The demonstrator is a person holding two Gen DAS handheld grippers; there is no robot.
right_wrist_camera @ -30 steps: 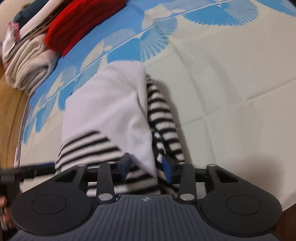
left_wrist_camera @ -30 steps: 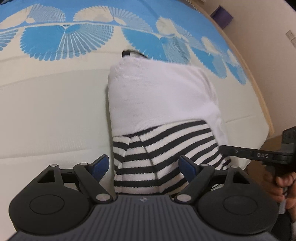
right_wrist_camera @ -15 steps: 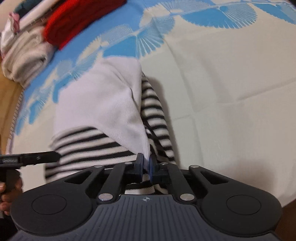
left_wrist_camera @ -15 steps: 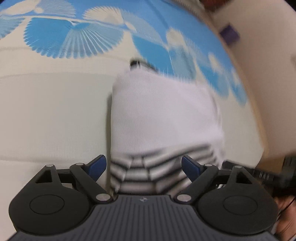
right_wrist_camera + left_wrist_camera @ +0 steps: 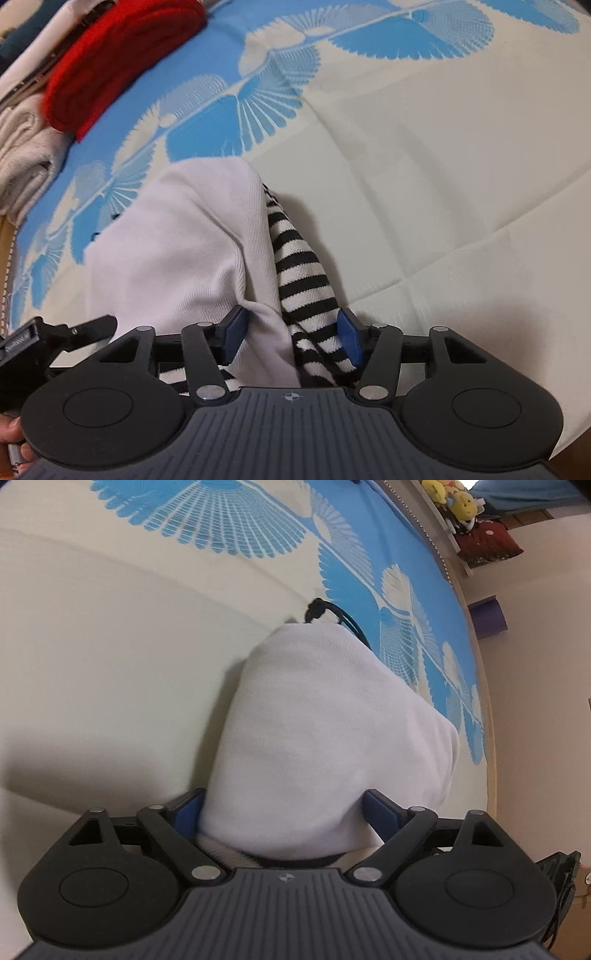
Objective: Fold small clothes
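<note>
Red knit beyond garment, both claws wide, right just opened

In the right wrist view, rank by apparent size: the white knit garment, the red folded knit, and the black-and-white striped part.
1. White knit garment, largest by far.
2. Red folded knit; it lies farther from the camera, so it may really be bigger than it looks.
3. Black-and-white striped part, a narrow strip, partly hidden.

Right claw just opened off the folded garment, cloth loose between pads; left claw dropped closer, straddling it.
</note>
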